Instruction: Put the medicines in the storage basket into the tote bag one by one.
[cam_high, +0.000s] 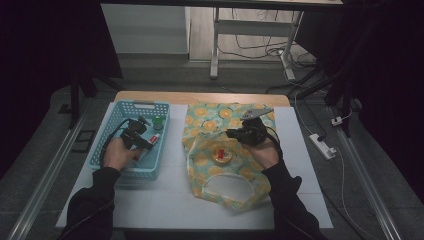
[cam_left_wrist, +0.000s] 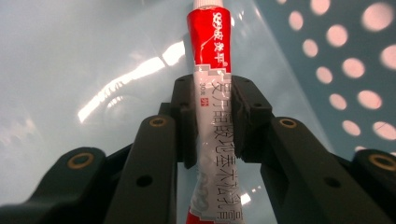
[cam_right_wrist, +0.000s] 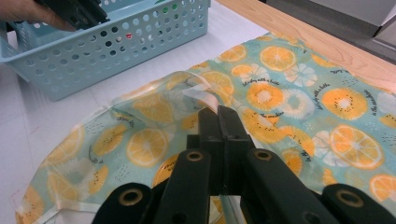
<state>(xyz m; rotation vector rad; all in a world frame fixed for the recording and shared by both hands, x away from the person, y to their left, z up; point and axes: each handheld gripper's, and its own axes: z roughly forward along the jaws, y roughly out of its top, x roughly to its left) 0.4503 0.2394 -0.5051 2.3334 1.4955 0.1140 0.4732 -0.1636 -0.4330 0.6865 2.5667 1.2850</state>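
A red and white tube (cam_left_wrist: 209, 56) lies lengthwise between the jaws of my left gripper (cam_left_wrist: 212, 100), and the pads press on its sides. This happens inside the light blue basket (cam_high: 115, 112), where the left gripper (cam_high: 145, 142) holds the tube (cam_high: 154, 138) low near the right wall. My right gripper (cam_right_wrist: 217, 112) is shut on a raised fold at the rim of the orange-print bag (cam_right_wrist: 289, 88), holding it up off the table. In the high view the right gripper (cam_high: 232, 134) sits over the middle of the bag (cam_high: 220, 120). A round orange item (cam_high: 221, 155) lies in the bag's opening.
A small green-capped item (cam_high: 158, 121) stands at the basket's far right. The basket (cam_right_wrist: 116, 51) sits left of the bag on a white mat (cam_high: 170, 200). A wooden table edge (cam_high: 200, 97) runs behind. A power strip (cam_high: 322, 145) lies on the floor at the right.
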